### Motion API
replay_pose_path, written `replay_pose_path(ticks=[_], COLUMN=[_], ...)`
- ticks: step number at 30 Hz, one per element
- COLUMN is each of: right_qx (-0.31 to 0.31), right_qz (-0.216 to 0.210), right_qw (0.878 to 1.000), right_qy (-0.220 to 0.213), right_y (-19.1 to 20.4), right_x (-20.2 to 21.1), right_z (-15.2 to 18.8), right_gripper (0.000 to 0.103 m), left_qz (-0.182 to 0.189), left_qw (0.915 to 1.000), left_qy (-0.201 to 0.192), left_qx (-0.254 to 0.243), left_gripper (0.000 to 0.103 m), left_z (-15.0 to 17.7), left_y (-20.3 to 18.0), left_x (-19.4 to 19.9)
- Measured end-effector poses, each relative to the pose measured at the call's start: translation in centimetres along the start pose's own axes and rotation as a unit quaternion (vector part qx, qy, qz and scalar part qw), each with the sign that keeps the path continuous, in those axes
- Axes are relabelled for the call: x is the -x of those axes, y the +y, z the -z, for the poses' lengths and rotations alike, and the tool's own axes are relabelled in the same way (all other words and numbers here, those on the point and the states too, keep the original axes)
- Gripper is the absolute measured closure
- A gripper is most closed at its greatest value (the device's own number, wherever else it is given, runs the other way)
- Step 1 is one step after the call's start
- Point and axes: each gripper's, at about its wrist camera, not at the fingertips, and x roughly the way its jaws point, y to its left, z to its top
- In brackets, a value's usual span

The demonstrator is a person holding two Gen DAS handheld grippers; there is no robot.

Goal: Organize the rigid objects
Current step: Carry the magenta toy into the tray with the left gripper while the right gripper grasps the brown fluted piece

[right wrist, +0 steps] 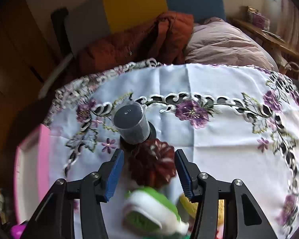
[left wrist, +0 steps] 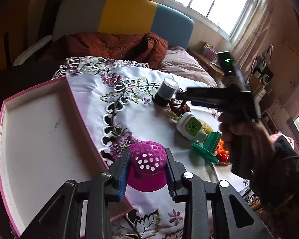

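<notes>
Embroidered tablecloth (right wrist: 209, 139) (white, floral) under pink tray (left wrist: 37, 131)

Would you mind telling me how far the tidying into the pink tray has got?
Done: nothing visible; the pink tray looks bare. In hand: the left gripper is shut on a magenta perforated ball beside the tray, and the right gripper straddles a dark red ridged piece without pinching it. Left: the grey cup, the white-and-green piece and the green spool.

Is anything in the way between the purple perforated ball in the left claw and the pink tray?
Nothing visible. The left claw holds the purple perforated ball right beside the pink tray, whose white floor looks bare. The other items lie off on the far side.
</notes>
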Motion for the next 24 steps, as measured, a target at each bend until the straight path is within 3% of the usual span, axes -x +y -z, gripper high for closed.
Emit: replay_pose_path(ticks=[2, 7, 16, 20, 24], right_qx=[0.021, 0.036, 0.068, 0.111, 0.165], right_qz=[0.026, 0.010, -0.082, -0.110, -0.097], right_qw=[0.999, 0.999, 0.993, 0.987, 0.981], right_qy=[0.004, -0.021, -0.049, -0.026, 0.007], right_y=[0.5, 1.1, 4.7, 6.8, 8.9], right_x=[-0.9, 0.8, 6.6, 6.9, 5.7], right_z=[-0.2, -0.8, 2.6, 5.7, 9.3], right_gripper=[0.078, 0.079, 0.079, 0.079, 0.079], left_qz=[-0.002, -0.009, -0.042, -0.063, -0.081], left_qw=[1.0000, 0.9998, 0.9975, 0.9939, 0.9903], left_qy=[-0.004, -0.009, -0.025, -0.038, -0.041], left_qx=[0.002, 0.013, 0.051, 0.083, 0.105], left_gripper=[0.071, 0.071, 0.071, 0.071, 0.071], left_z=[0.0, 0.5, 1.4, 1.9, 2.4], left_y=[0.3, 1.2, 4.8, 7.6, 10.4], left_x=[0.3, 1.1, 3.8, 5.6, 6.8])
